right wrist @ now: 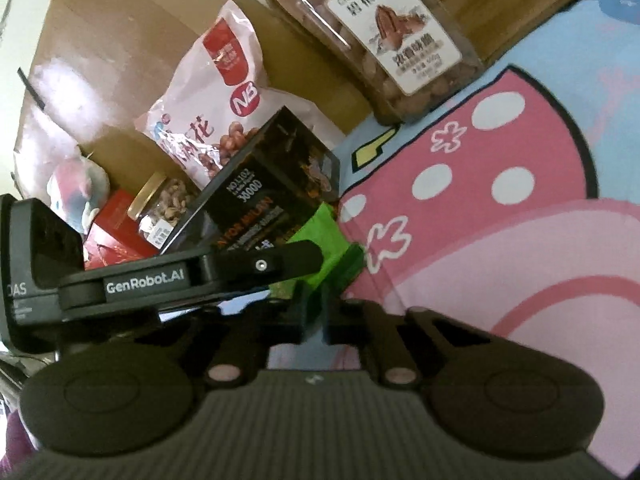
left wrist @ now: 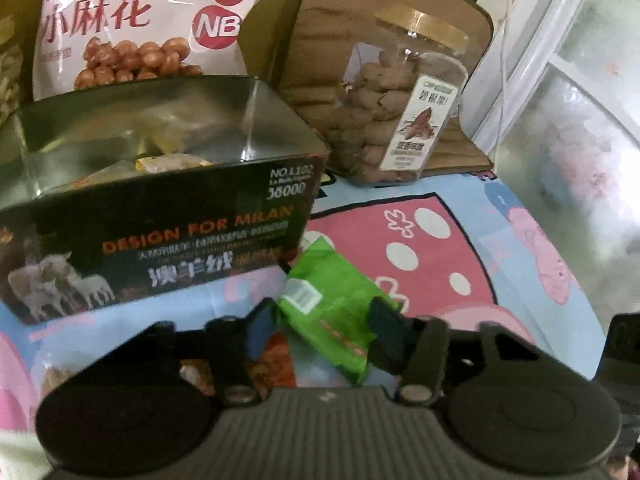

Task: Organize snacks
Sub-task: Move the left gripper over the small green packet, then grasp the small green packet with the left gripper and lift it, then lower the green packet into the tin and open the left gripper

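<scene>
In the left wrist view my left gripper [left wrist: 320, 328] has its two fingers on either side of a green snack packet [left wrist: 332, 304], closed on it just above the cartoon-print cloth. A black open box [left wrist: 160, 208] with several wrapped snacks inside stands right behind and to the left. In the right wrist view my right gripper [right wrist: 316, 312] is shut with nothing between its fingers, close to the left gripper's arm [right wrist: 192, 276]. The green packet [right wrist: 320, 244] shows beyond it, next to the black box [right wrist: 260, 196].
A clear jar of pecans [left wrist: 400, 112] stands at the back against a cardboard box [left wrist: 320, 40]. A pink bag of fried dough twists [left wrist: 132, 20] leans behind the black box. Another nut jar [right wrist: 164, 208], a red box [right wrist: 112, 232] and a plush toy [right wrist: 76, 188] sit left.
</scene>
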{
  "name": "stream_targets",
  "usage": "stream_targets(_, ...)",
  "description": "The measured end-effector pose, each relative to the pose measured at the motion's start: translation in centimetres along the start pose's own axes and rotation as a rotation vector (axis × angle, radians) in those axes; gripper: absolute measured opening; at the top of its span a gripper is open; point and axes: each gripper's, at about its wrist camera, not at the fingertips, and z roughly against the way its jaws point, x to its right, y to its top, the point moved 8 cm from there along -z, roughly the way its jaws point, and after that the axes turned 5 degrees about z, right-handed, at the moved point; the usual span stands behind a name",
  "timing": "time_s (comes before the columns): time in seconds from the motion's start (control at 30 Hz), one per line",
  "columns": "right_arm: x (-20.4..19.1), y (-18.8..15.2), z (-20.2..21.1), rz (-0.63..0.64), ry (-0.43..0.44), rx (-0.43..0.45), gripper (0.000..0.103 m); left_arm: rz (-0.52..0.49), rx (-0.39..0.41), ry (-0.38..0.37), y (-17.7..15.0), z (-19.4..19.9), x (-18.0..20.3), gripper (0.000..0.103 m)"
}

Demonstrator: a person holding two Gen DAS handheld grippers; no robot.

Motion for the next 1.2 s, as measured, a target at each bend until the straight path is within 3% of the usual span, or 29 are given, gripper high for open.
stream_targets(0.03,-0.5,-0.1,0.4,0.009,0.006,0.013,0.003,0.007,-0.002,-0.029,-0.1,0.4,0.3,0.027)
stream_targets(0.07,-1.0,-0.2,0.8,0.023,0.008,0.028,0.003,0.024,-0.001,-0.085,-0.3,1.2,0.7,0.021)
stream_targets(0.1,-1.5,-0.3,1.3,0.042,0.006,0.034,0.003,0.03,0.002,-0.116,-0.2,1.9,1.1,0.022)
stream_targets(0.13,-2.0,-0.5,1.6,0.062,0.003,0.04,0.003,0.033,0.004,-0.132,-0.2,2.5,1.3,0.023)
stream_targets(0.3,-3.4,-0.9,2.9,0.116,0.032,0.004,0.004,0.011,0.024,-0.067,0.0,3.5,0.4,0.028)
stream_targets(0.4,-2.1,0.0,5.2,0.136,-0.031,0.074,0.007,0.054,0.004,-0.066,0.6,2.6,-0.4,0.043)
stream_targets(0.53,0.8,1.1,6.3,0.128,-0.17,0.125,0.036,0.023,-0.025,-0.081,1.2,0.7,0.8,0.05)
stream_targets(0.63,2.3,1.1,5.8,0.087,-0.199,0.106,0.038,0.026,-0.081,-0.12,0.8,-1.1,2.1,0.058)
stream_targets(0.7,2.5,0.6,4.6,0.075,-0.17,0.068,0.039,0.036,-0.105,-0.146,-0.1,-2.3,2.8,0.057)
stream_targets(0.8,1.2,-0.3,3.3,0.173,-0.176,0.05,0.036,-0.038,-0.057,-0.096,-0.9,-2.1,3.8,0.054)
stream_targets(0.97,0.7,-0.3,3.8,0.204,-0.183,0.085,0.03,-0.008,-0.003,-0.126,-0.4,0.8,3.8,0.04)
stream_targets(1.07,-1.5,0.7,4.9,0.214,-0.145,0.142,0.03,-0.027,0.095,-0.13,1.0,4.4,3.8,0.04)
stream_targets(1.2,-6.6,3.7,4.5,0.347,-0.105,0.208,0.03,-0.004,0.234,-0.11,4.9,8.6,2.0,0.04)
